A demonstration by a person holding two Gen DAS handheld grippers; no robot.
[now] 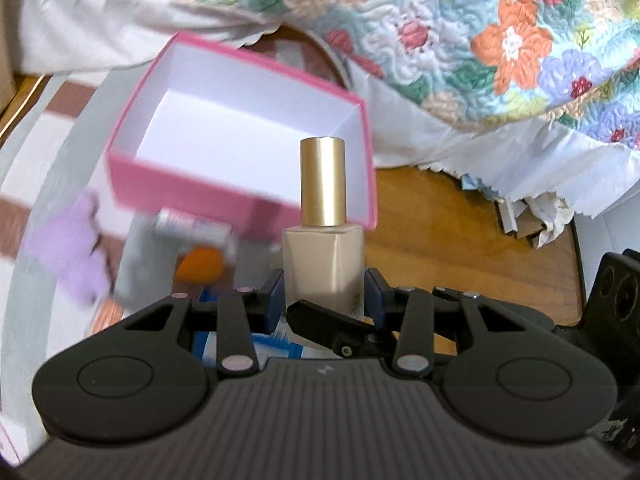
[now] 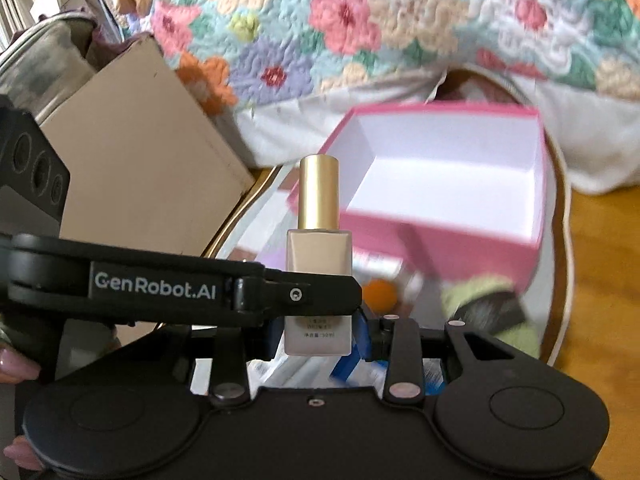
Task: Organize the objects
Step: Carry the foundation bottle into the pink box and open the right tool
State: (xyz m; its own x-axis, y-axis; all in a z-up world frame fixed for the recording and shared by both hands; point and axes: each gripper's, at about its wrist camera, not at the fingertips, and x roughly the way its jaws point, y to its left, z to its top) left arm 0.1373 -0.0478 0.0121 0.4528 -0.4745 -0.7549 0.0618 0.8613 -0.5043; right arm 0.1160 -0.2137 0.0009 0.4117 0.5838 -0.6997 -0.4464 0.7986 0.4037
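A foundation bottle (image 1: 324, 264) with beige liquid and a gold cap stands upright between blue pads, lifted above the clutter. My left gripper (image 1: 324, 300) is shut on its lower body. My right gripper (image 2: 318, 332) is shut on the same bottle (image 2: 319, 256) from the other side. One black finger of the right gripper (image 1: 332, 328) crosses below the bottle in the left wrist view. The left gripper's labelled arm (image 2: 160, 288) crosses the right wrist view. Behind the bottle sits an open pink box (image 1: 180, 188) with a bare white inside, also seen as the pink box (image 2: 440, 248).
Blurred below lie a purple item (image 1: 76, 252), an orange ball (image 1: 200, 268), a small tube (image 1: 192, 224) and a green and black item (image 2: 492, 304). A floral quilt (image 1: 480, 40) hangs behind. A cardboard box (image 2: 140, 168) leans at left. Wood surface (image 1: 460, 240) shows at right.
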